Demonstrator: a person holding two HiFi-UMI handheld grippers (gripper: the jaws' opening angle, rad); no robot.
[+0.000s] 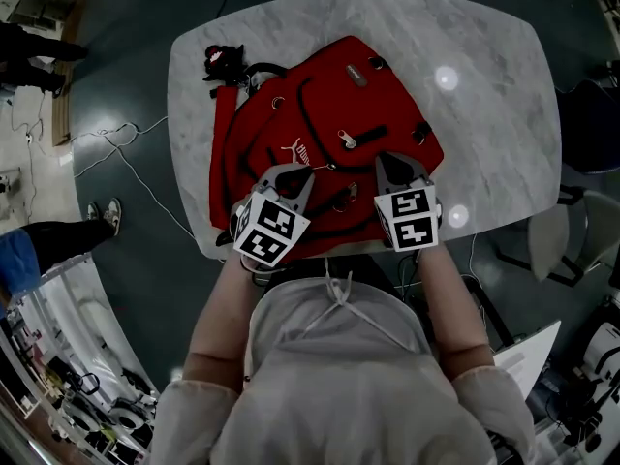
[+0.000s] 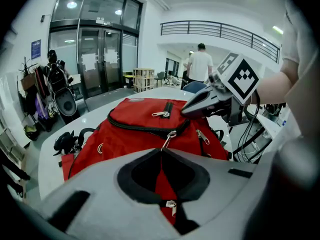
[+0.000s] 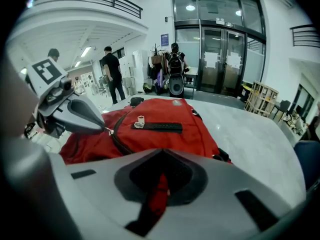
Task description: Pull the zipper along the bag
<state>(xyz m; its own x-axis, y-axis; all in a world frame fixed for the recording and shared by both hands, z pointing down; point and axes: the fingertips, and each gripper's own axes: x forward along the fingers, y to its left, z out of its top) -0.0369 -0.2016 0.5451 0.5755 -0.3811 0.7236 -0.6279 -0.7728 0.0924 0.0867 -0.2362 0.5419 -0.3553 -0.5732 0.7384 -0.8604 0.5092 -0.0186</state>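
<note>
Holding both grippers on the red backpack (image 1: 320, 114), the person stands at the near edge of the marble table (image 1: 504, 114). The bag lies flat, straps toward the far-left corner, its near edge at the table's rim.

The left gripper (image 2: 162, 150) has its jaws closed to almost nothing, the tips pinching the metal zipper pull (image 2: 168, 139). The pull runs straight from the tips up to the slider (image 2: 173, 132) on the black zipper (image 2: 140, 128), which curves round the bag's upper panel.

The right gripper (image 3: 161, 154) has its jaws together on a fold of red fabric (image 3: 159, 191) at the bag's near side, just beside the left gripper. It is probably the anchor.

Risks, as judged:
- The pull is thin and smooth. A tug off the line of the track could slide it out of the pads.
- The track curves. The slider may bind at the bend if the fabric goes slack.
- If the anchor grip lets the fold creep, the bag will likely skate across the polished marble instead of the slider travelling.
- A second small pull (image 2: 171, 204) shows beneath the left jaws and could snag.
</note>
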